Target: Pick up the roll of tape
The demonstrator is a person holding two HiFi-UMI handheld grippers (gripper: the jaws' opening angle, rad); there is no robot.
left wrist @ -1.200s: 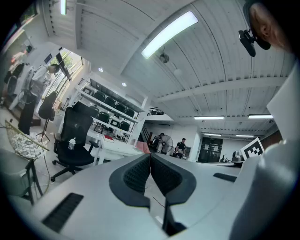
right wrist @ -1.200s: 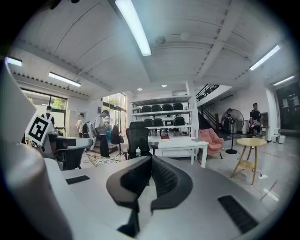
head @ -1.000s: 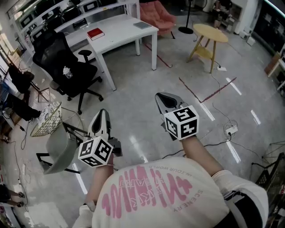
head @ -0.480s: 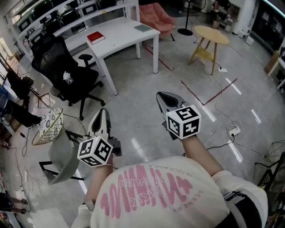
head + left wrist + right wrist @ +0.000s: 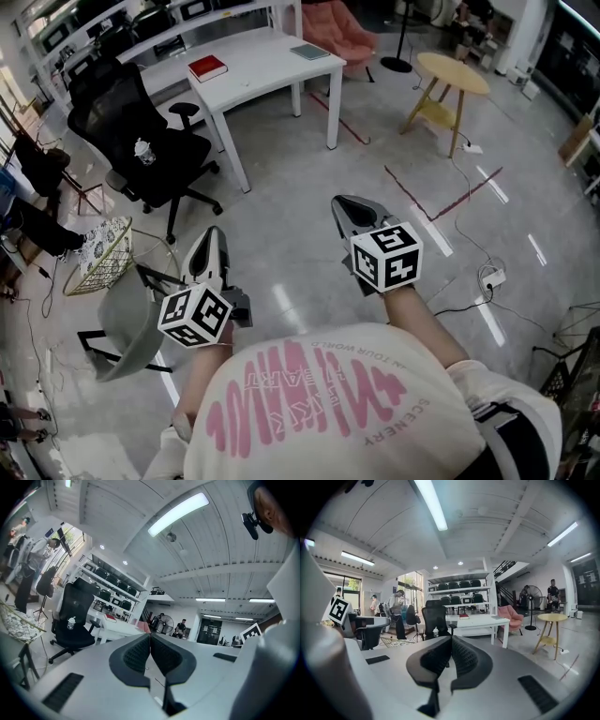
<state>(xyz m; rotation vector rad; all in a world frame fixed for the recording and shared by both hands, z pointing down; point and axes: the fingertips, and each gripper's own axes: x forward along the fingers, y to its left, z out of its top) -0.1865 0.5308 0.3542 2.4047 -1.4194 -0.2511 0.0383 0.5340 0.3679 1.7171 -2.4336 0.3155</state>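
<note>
No roll of tape shows in any view. Both grippers are held out level over the grey floor, in front of the person's chest. My left gripper (image 5: pixel 214 234) has its jaws pressed together with nothing between them; in the left gripper view (image 5: pixel 150 637) its ribbed pads meet along a line. My right gripper (image 5: pixel 342 202) is likewise shut and empty, its pads touching in the right gripper view (image 5: pixel 451 639). Each points toward the white desk (image 5: pixel 272 70) ahead.
A red book (image 5: pixel 207 67) and a thin grey book (image 5: pixel 310 52) lie on the desk. A black office chair (image 5: pixel 141 141) with a bottle (image 5: pixel 142 150) on its seat stands at left, with a grey chair (image 5: pixel 127 319) and a wire basket (image 5: pixel 98 253). A round wooden table (image 5: pixel 453 73) and floor cables (image 5: pixel 491 278) are at right.
The person has stepped slightly across the floor, so the desk and chairs have shifted in the head view. Both grippers keep their pose and stay shut.
</note>
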